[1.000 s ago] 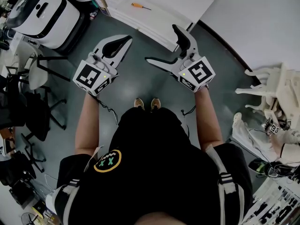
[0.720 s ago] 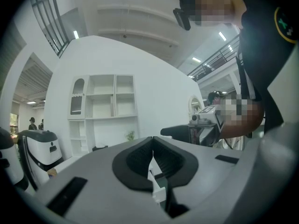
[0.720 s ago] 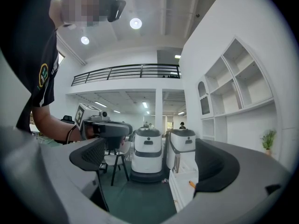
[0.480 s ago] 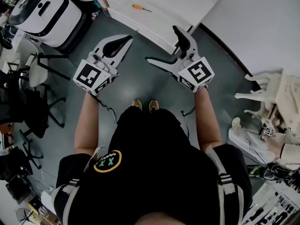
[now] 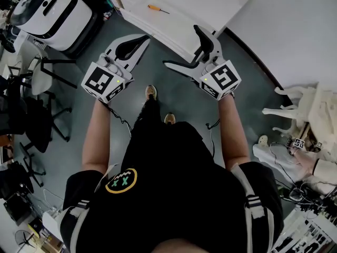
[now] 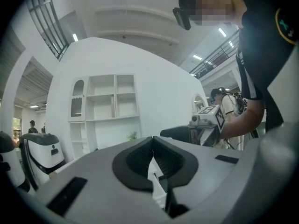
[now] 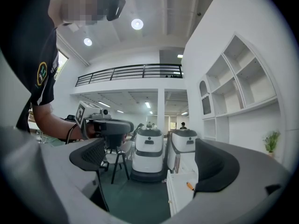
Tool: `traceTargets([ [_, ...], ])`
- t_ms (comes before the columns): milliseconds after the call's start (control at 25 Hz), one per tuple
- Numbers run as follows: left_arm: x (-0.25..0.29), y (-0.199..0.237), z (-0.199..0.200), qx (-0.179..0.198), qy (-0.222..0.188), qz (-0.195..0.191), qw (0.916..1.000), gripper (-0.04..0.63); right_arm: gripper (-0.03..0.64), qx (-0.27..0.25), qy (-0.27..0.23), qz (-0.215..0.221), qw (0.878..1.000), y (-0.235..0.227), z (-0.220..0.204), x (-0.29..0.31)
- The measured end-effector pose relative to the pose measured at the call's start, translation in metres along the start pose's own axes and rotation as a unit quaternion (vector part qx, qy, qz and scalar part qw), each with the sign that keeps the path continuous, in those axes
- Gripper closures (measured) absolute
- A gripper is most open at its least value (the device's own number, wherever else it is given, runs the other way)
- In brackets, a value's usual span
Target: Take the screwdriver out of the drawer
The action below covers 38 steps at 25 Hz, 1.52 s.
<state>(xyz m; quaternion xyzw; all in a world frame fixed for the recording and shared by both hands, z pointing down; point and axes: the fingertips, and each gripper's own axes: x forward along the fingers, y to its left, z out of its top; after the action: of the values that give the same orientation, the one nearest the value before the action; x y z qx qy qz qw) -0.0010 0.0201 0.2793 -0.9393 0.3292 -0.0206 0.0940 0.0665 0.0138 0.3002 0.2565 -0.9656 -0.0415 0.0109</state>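
The white surface [image 5: 200, 4] is running off the far edge of the head view, so it is not clear whether it is a drawer. The screwdriver [image 5: 157, 8] is lying on it, orange handle to the left. Since a second ago, one foot [image 5: 151, 92] is stepping ahead of the other, and both tools are sitting slightly nearer the surface. Both are reaching forward over the floor [image 5: 150, 73]. The left tool [image 5: 143, 40] is pinched together and empty, while the right tool [image 5: 181, 47] is gaping wide and empty, short of the screwdriver.
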Motion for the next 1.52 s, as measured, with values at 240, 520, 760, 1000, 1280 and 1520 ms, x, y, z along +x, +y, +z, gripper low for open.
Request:
traceTargets([
  [240,0.019,0.022,-0.01,0.0,-0.001,-0.008,1.0,0.575,0.034,-0.009,0.004,0.002,1.0,-0.023,-0.008,0.02],
  [520,0.042,0.069,-0.031,-0.003,0.0,-0.021,0.9998,0.575,0.034,-0.006,0.011,-0.007,1.0,-0.061,-0.025,0.058],
  [760,0.064,0.12,-0.05,-0.005,-0.004,-0.024,0.9997,0.575,0.034,-0.009,0.022,-0.01,1.0,-0.1,-0.042,0.101],
  [1000,0.084,0.16,-0.066,-0.006,-0.007,-0.035,0.9994,0.575,0.034,-0.011,0.031,-0.008,0.999,-0.133,-0.056,0.138],
  [1280,0.095,0.2,-0.079,-0.017,-0.006,-0.035,0.9992,0.575,0.034,-0.014,0.047,-0.009,0.999,-0.168,-0.074,0.175],
  [1520,0.099,0.223,-0.084,-0.02,-0.008,-0.035,0.9992,0.575,0.034,-0.005,0.055,-0.014,0.998,-0.187,-0.086,0.198],
])
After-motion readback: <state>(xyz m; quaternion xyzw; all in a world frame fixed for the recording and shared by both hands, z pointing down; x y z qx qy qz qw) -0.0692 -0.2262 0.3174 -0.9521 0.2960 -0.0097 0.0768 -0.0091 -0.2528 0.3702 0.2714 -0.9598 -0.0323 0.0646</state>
